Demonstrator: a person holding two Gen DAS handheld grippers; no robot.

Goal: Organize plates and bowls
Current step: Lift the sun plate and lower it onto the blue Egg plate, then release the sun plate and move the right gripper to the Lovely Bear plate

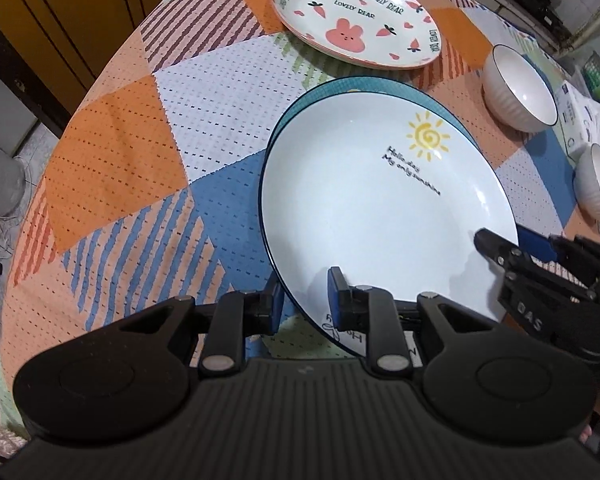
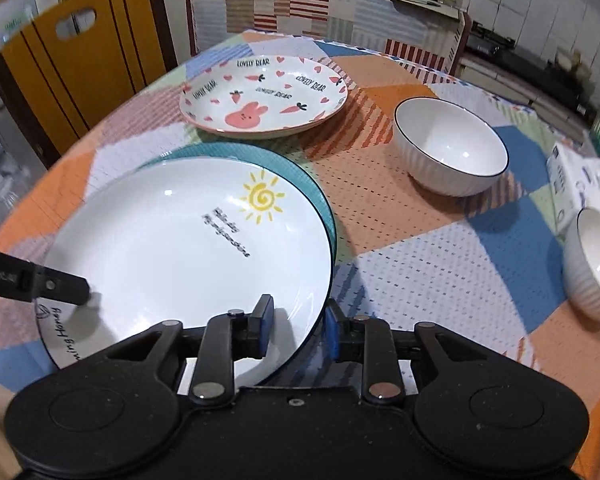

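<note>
Two grippers meet on one dish: the white sun plate (image 1: pixel 380 200), which lies on top of a teal plate (image 1: pixel 380 84) near the table's front edge, pushed a little toward the viewer so a crescent of teal shows behind it. The left gripper (image 1: pixel 304 300) has its jaws narrowed across the plate's near rim, one blue pad (image 1: pixel 335 300) over the glazed face and the other outside the edge; it looks clamped there, though the contact itself is partly hidden. The right gripper (image 2: pixel 296 328) straddles the rim further round with a visible gap beside its pads, so I judge it has let go or not yet bitten.

The step in hand seems to be seating this plate on the stack. Next it probably wants nudging back until the two rims line up, then a clean release, before turning to the bowls.

The sun plate is shallow, glossy glazed ware with a thin dark rim line, a yellow spiral sun and black lettering. Beyond it sits a pink rabbit plate (image 2: pixel 264 96), glossy too, apparently with another beneath. To the right stand two ribbed white bowls, one nearer the centre (image 2: pixel 452 148) and one at the edge (image 2: pixel 592 264). The tablecloth (image 1: pixel 120 152) is a perforated patchwork of orange, blue and stripes.
</note>
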